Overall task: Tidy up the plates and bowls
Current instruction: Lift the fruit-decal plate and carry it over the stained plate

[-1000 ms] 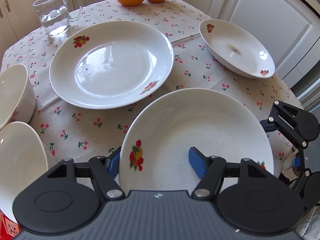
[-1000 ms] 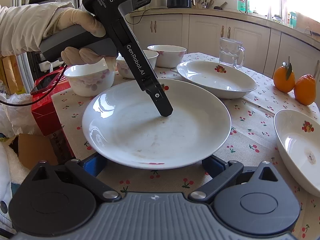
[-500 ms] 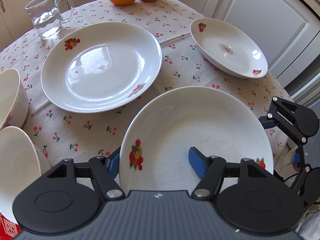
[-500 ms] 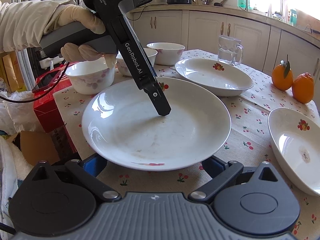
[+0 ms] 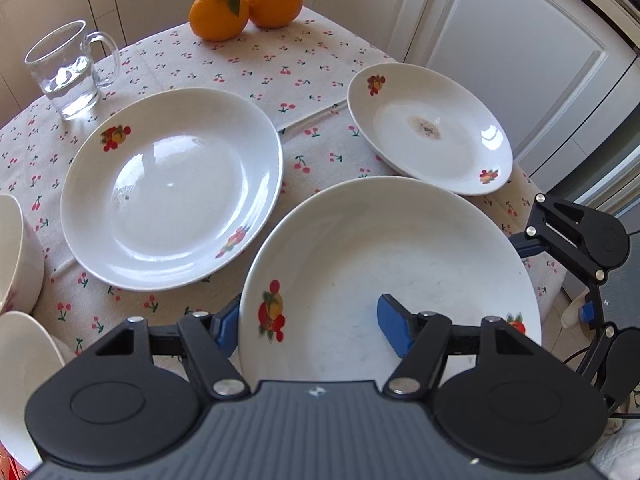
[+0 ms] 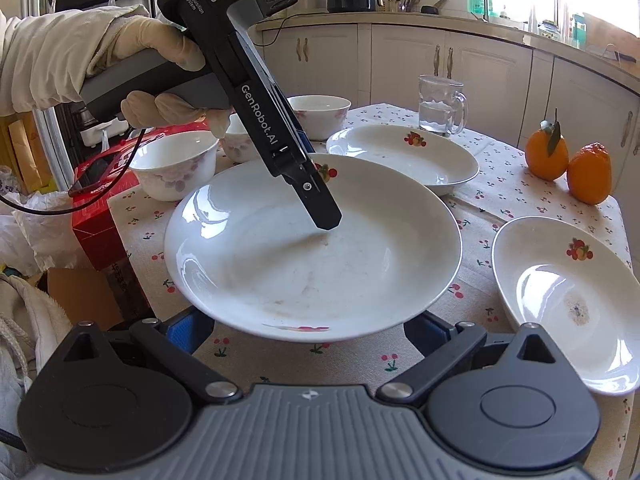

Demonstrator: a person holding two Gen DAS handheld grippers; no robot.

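Note:
My left gripper (image 5: 312, 322) is shut on the rim of a large white plate (image 5: 400, 264) with fruit prints and holds it lifted and tilted above the table. One finger is inside the plate, one under it. The same plate (image 6: 312, 248) fills the right wrist view, with the left gripper's finger (image 6: 320, 204) on it. My right gripper (image 6: 308, 330) is open, its fingers spread just under the plate's near edge. A second large plate (image 5: 168, 188) lies on the table to the left. A smaller soiled plate (image 5: 428, 128) lies at the right. Three bowls (image 6: 176, 166) stand at the left.
A glass mug of water (image 5: 68, 72) and two oranges (image 5: 244, 4) stand at the table's far side. The table has a cherry-print cloth (image 5: 280, 72). A red box (image 6: 96, 208) sits past the table's left edge. White cabinets surround the table.
The left gripper has lifted the plate higher and carried it away from the table edge; the table items appear further below. The right gripper stays open under the plate's rim.

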